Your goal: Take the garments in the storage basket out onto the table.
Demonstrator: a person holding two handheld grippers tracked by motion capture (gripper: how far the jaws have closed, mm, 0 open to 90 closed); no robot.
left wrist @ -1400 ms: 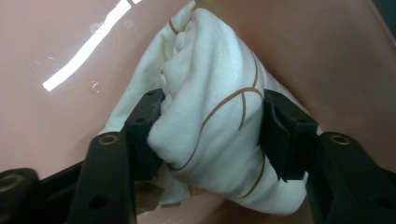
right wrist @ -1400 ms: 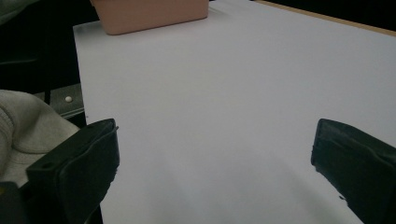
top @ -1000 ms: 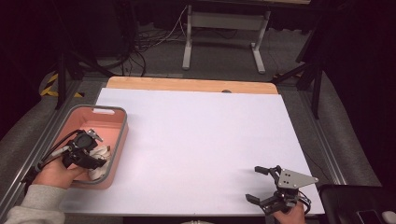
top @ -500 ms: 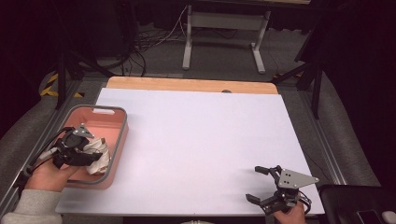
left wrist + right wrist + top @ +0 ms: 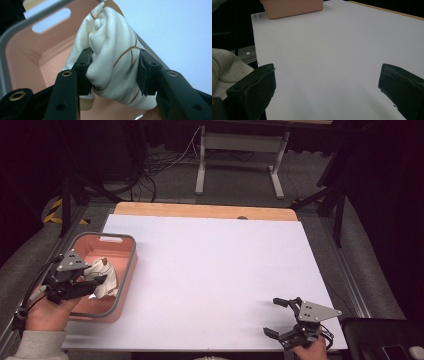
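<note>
A bunched white cloth with thin brown lines (image 5: 113, 53) is pinched between the jaws of my left gripper (image 5: 113, 72), which is shut on it. In the high view the cloth (image 5: 106, 275) hangs above the right part of a pink bin (image 5: 85, 249) with a grey rim, held up by the left gripper (image 5: 95, 287). At the table's front right corner my right gripper (image 5: 275, 317) rests with its jaws wide open and nothing between them; its own view has the two black jaws far apart around the gripper's middle (image 5: 325, 86) over bare white table.
The white table sheet (image 5: 220, 270) has a wooden strip (image 5: 200, 211) along its far edge. The pink bin (image 5: 292, 7) stands far off in the right gripper view, beside a grey sleeve (image 5: 227, 67). Dark stands and cables lie beyond the table.
My left gripper has risen out of the bin with the cloth and drifted a little toward the bin's right wall. The right gripper has stayed where it was.
</note>
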